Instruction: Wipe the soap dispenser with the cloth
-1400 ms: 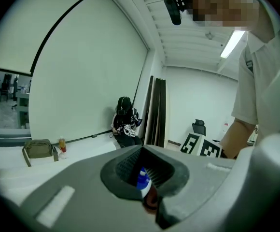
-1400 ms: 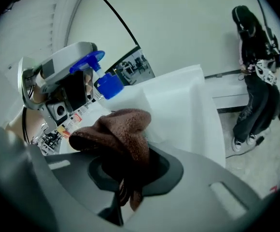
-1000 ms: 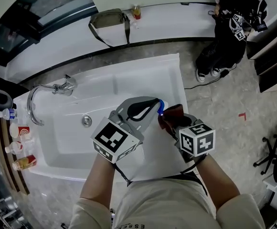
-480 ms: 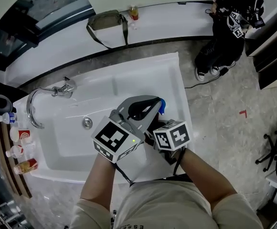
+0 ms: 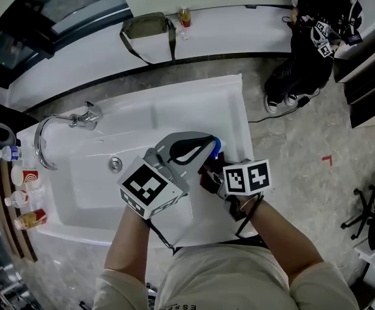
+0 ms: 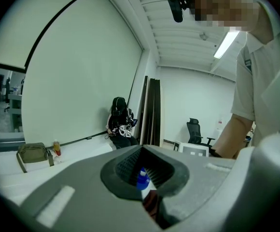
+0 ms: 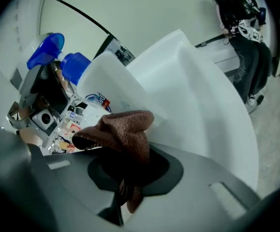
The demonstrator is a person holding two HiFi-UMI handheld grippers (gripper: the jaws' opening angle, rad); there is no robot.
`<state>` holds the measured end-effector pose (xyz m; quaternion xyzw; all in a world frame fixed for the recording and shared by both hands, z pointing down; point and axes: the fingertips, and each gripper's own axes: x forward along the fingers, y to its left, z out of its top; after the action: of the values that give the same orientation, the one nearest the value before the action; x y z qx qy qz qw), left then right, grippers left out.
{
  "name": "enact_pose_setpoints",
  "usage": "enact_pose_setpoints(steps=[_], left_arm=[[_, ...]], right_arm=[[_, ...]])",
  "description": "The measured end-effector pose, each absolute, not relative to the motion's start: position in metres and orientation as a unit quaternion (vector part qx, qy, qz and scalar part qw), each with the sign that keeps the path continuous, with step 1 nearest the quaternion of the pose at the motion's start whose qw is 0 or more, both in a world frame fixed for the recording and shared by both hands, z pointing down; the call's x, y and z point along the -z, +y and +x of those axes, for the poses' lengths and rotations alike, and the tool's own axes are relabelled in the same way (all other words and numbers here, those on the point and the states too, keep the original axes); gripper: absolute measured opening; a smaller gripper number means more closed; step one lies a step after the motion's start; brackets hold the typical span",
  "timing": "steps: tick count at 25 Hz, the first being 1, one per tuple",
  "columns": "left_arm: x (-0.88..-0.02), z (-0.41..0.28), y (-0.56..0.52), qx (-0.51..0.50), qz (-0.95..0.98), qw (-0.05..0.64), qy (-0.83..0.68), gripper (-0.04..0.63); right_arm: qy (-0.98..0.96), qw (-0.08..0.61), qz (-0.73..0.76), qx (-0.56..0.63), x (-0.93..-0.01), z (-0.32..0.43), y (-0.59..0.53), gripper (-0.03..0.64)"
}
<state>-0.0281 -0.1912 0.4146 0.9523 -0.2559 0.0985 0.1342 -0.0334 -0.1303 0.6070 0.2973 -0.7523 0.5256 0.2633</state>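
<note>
The left gripper (image 5: pixel 194 148) clamps the white plastic soap dispenser with a blue pump (image 7: pixel 108 83) above the white sink (image 5: pixel 174 112); the right gripper (image 7: pixel 124 180) pinches the brown terry cloth (image 7: pixel 126 132) against the dispenser's side.

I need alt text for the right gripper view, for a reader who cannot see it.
The right gripper holds a brown cloth between its jaws, against a white soap dispenser with a blue pump. Behind them is a white sink, and a person in dark clothes is at the upper right.
</note>
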Motion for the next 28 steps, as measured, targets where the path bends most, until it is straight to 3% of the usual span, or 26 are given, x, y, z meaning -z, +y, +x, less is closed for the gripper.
enact_pose_setpoints(steps=[12,23,28], left_arm=[[-0.416,-0.028,-0.191,-0.116,0.943,0.122,-0.288,0.000],[-0.415,-0.030,-0.194,-0.104,0.933,0.126,-0.322,0.000],[-0.416,-0.031,-0.194,-0.100,0.929,0.137,-0.329,0.000]], right_arm=[[-0.763,0.274,0.408,-0.421,-0.567,0.053,-0.182,0.081],[-0.812,0.377,0.303,-0.326,-0.582,0.001,-0.169,0.080],[-0.822,0.379,0.268,-0.330,-0.581,-0.007,-0.151,0.080]])
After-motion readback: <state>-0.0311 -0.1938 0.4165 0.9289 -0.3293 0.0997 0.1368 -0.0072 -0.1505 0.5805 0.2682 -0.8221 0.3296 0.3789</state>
